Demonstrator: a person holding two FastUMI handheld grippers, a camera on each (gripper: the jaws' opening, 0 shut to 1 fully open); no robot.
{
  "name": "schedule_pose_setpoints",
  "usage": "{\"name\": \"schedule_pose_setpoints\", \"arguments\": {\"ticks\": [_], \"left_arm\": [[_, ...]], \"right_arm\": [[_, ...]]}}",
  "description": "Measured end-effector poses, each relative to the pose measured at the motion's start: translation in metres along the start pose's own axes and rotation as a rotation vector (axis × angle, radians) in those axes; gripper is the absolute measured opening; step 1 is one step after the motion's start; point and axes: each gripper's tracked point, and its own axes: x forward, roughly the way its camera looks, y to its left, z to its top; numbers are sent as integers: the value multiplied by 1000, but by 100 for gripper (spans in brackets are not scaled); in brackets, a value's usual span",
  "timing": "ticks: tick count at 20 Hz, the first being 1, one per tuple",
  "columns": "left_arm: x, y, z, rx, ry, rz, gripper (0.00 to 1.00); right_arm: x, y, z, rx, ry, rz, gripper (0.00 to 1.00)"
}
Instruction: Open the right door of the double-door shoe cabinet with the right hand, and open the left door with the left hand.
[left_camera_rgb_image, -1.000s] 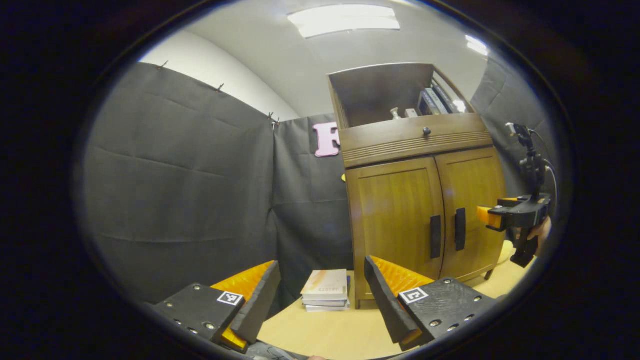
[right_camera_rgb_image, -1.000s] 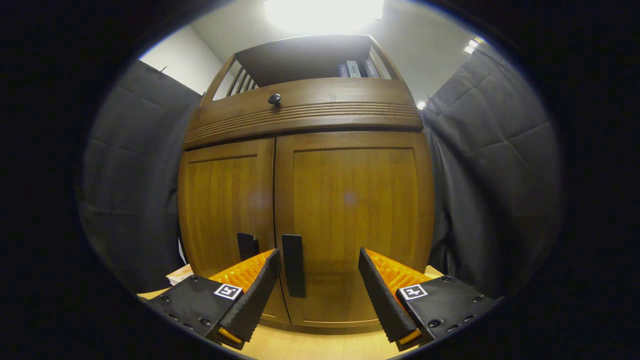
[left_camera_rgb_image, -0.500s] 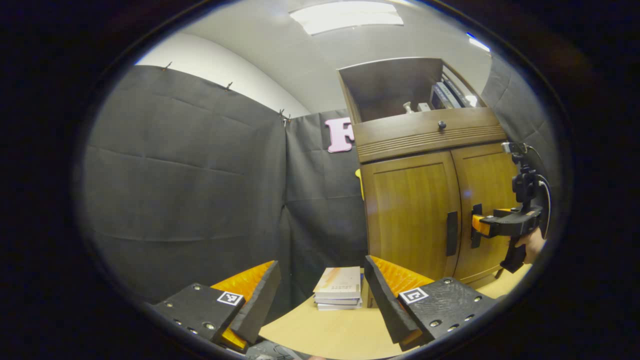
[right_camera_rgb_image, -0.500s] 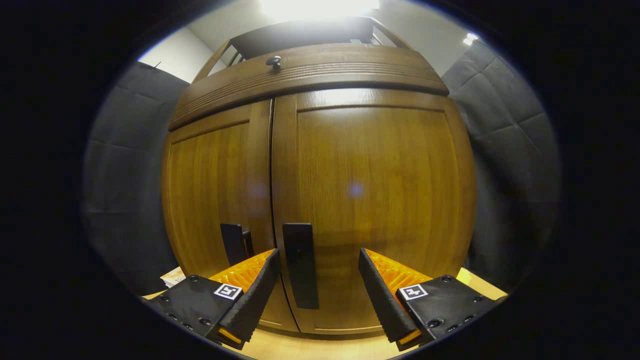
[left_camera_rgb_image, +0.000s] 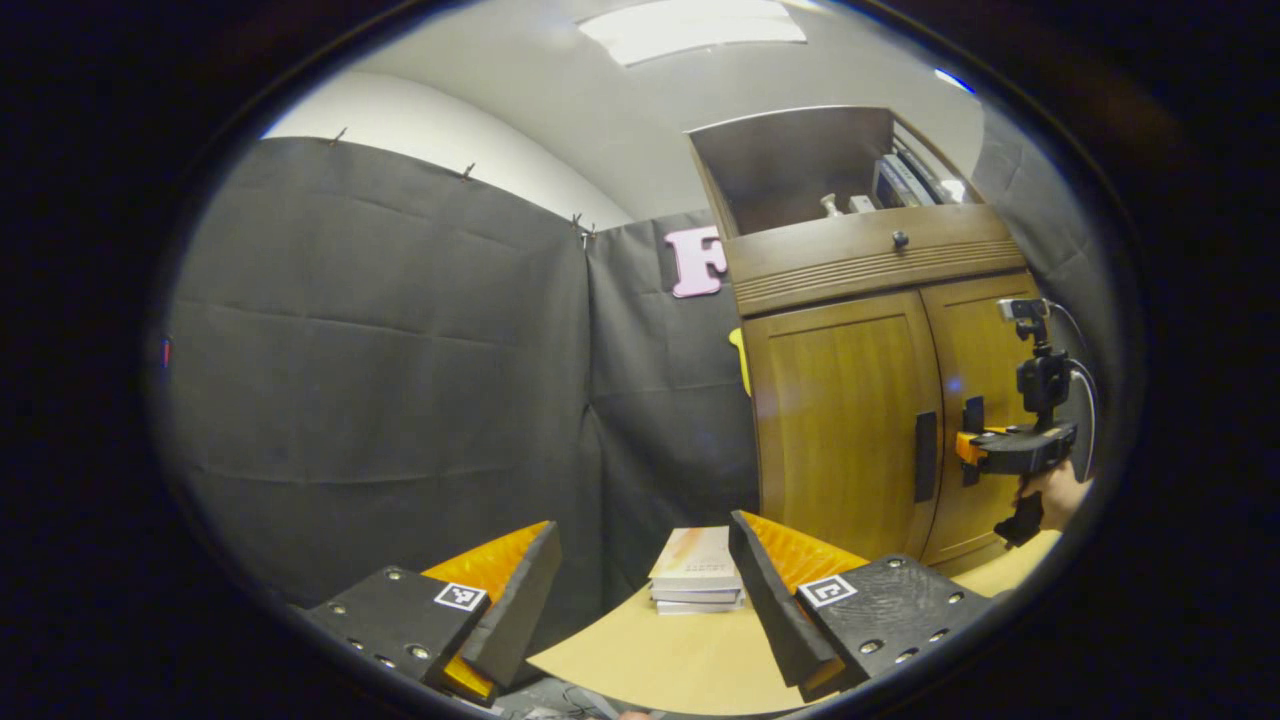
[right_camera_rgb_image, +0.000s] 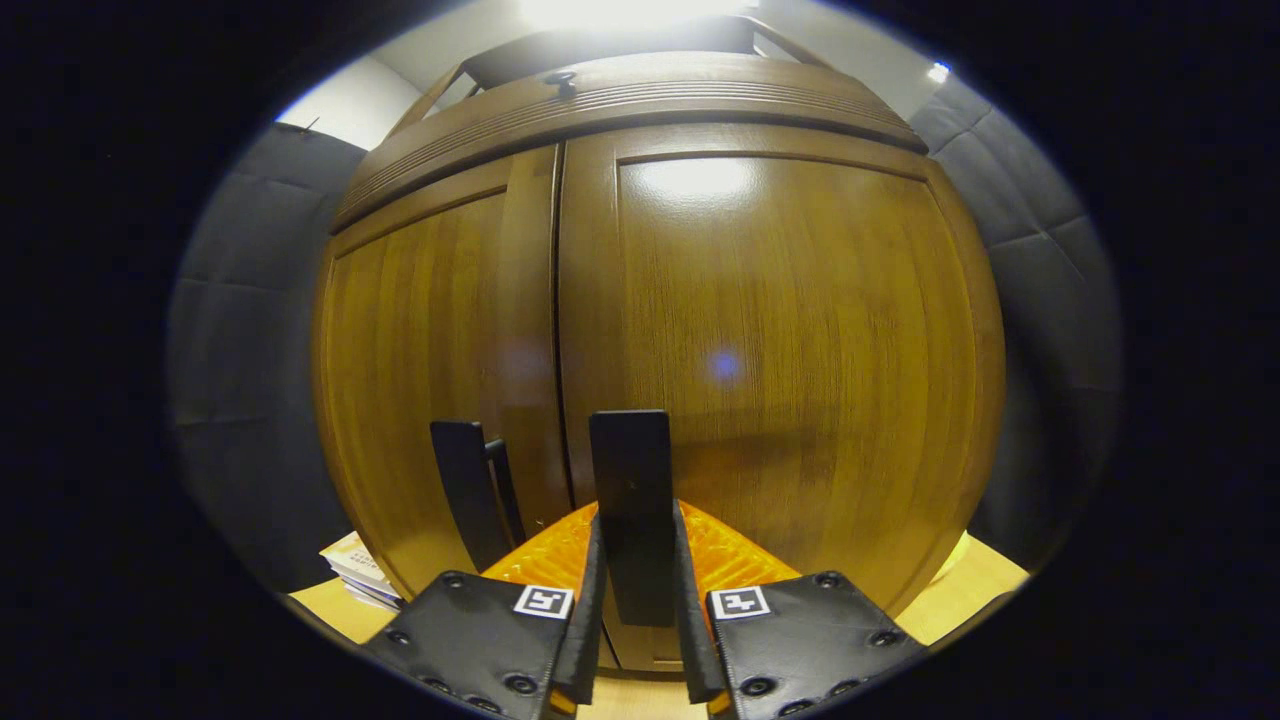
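Shoe cabinet (right_camera_rgb_image: 700, 330) stands on a light wooden surface (left_camera_rgb_image: 660, 655) against the black cloth wall; both doors shut, warm brown glossy wood, each with a black vertical handle by the centre seam. Right door handle (right_camera_rgb_image: 632, 500) sits between the two fingers of the right hand-held gripper (right_camera_rgb_image: 633, 610), both pads pressed against its sides. Left door handle (right_camera_rgb_image: 465, 495) just beside it, free. From the left gripper view, the open top shelf (left_camera_rgb_image: 800, 170) holds upright books (left_camera_rgb_image: 900, 180) and small pale items too small to identify. Left hand-held gripper (left_camera_rgb_image: 645, 590) spread wide, holding nothing, well apart from the cabinet. A stack of books (left_camera_rgb_image: 697, 585) lies on the surface beside the cabinet, partly cut off by one finger.
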Motion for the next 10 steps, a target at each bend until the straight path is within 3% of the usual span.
{"name": "schedule_pose_setpoints", "arguments": {"ticks": [2, 4, 10], "left_arm": [[0, 0, 0, -5, -3, 0, 99], [0, 0, 3, -9, -12, -3, 99], [-7, -5, 18, -9, -44, -34, 99]], "right_arm": [[-1, 0, -1, 12, 9, 16, 20], [0, 1, -1, 24, 25, 36, 12], [-20, 0, 8, 22, 29, 67, 11]]}}
